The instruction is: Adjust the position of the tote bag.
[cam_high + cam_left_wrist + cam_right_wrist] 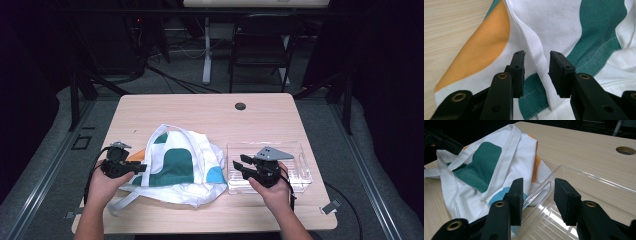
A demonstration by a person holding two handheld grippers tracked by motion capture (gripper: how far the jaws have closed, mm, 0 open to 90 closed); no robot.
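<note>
Wood desk (210, 107): pale top – carries everything, cable hole at the far edge.
Bag (175, 170): white cloth tote with teal, orange and blue patches – lies flat and crumpled at front centre, between the two hands; long axis runs roughly left-right across the desk, handle loop pointing to the far side, loose strap trailing to the front left.
Tray (300, 150): clear plastic, just right of the bag, touching or nearly touching its edge; long axis left-right.
Left gripper (536, 66): at the bag's left edge, nearer hand to it; fingers (517, 72) part open, straddling a raised white seam fold, pads not pressing yet.
Right gripper (537, 195): over the tray's near-left corner; fingers (565, 200) part open astride the tray's rim, no grip visible.
Key relation: seam fold lies dead ahead between the left fingers, running along their line.
</note>
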